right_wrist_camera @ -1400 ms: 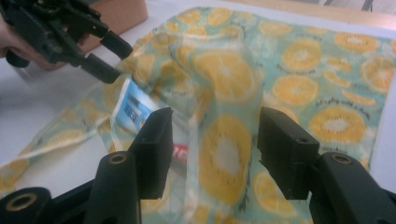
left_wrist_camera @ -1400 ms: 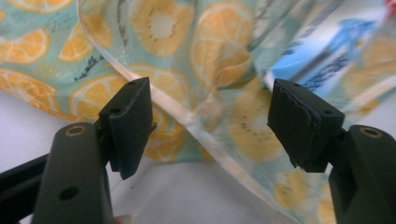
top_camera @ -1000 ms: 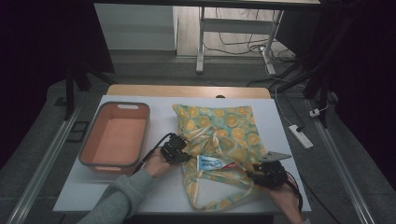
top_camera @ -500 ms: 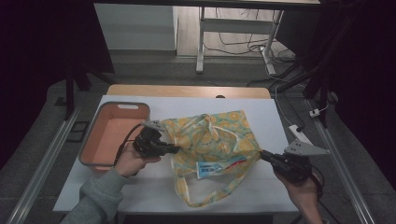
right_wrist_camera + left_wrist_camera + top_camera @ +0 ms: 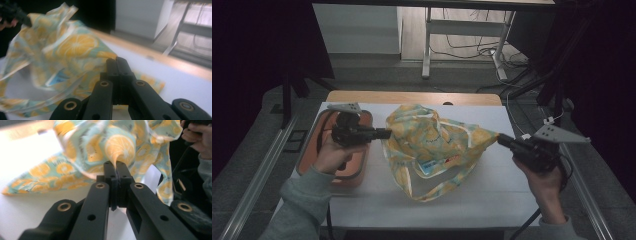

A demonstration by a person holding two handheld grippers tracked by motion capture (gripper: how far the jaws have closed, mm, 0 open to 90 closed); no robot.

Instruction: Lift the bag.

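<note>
the step in hand looks like lifting and spreading the lemon-print tote bag (image 5: 437, 142) so its mouth opens above the white table (image 5: 492, 200). the left gripper (image 5: 384, 133) has its jaws pressed together on a fold of the bag's rim, clear in the left gripper view, where the cloth bunches right at the tips (image 5: 116, 166). the right gripper (image 5: 501, 141) is clamped on the opposite edge of the fabric, jaws closed with the cloth pinched at their ends (image 5: 117, 62). the bag hangs between the two, stretched sideways, its handles (image 5: 432, 192) trailing onto the table. a small boxed item (image 5: 439, 164) with a blue and red label lies at the bag's lower part, whether inside or under it i cannot tell. an orange tray (image 5: 357, 170) sits at the left, under the left hand. next, i judge, both grips must hold firm while the hands keep the cloth taut without it slipping free.
</note>
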